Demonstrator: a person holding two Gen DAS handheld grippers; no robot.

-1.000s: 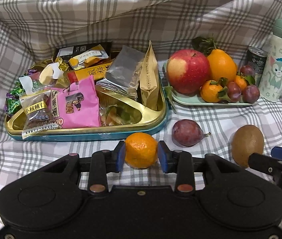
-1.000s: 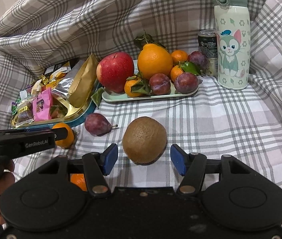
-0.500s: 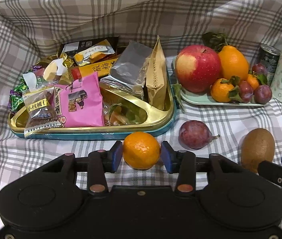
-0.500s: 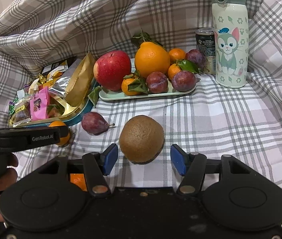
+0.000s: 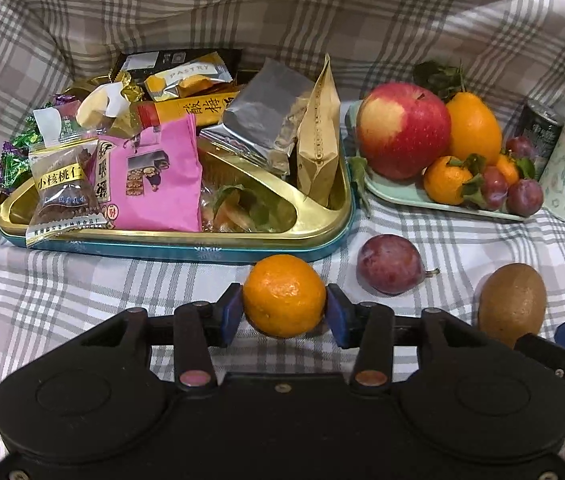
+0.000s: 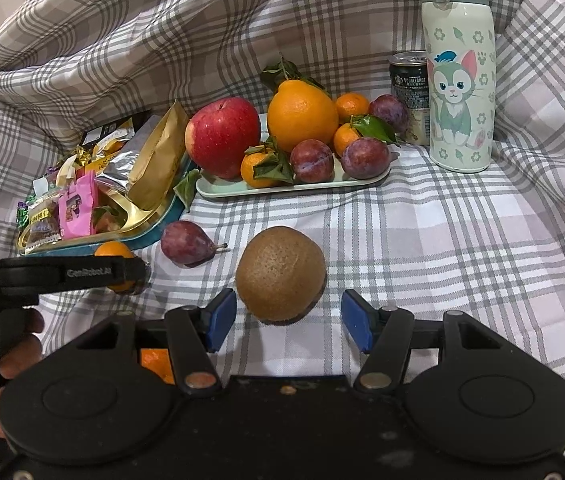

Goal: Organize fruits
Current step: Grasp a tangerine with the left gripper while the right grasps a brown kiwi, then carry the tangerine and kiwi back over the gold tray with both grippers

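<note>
Left gripper (image 5: 284, 308) has just been opening its jaws and now straddles the loose mandarin (image 5: 284, 296); the blue pads sit right at its flanks with no visible squeeze, so I read it as not yet gripped. Right gripper (image 6: 288, 320) is spread wide around the kiwi (image 6: 280, 274), clear gaps both sides, holding nothing. Both fruits lie on the checked cloth (image 6: 442, 240), in front of the snack tin (image 5: 162, 236) and the pale green plate (image 5: 402, 200); a loose plum (image 5: 389, 264) lies between them. Handling guess: the mandarin is light, with soft loose peel that dents easily, so take it across the widest part with modest force. The kiwi is firmer and fuzzy, so grip should be good, but it is egg-shaped and could roll or pivot; clamp across the short axis. The cloth is soft and wrinkled, so fruit may shift when nudged. The plate is already crowded: apple (image 5: 402, 130), big orange (image 5: 472, 126), small mandarins and plums, with free space mostly along the front edge. The tin's near rim is just behind the mandarin, so lift before moving across. The can (image 6: 410, 96) and cat bottle (image 6: 458, 92) stand just right of the plate and look tippable. The two grippers are close together, so mind a clash.
</note>
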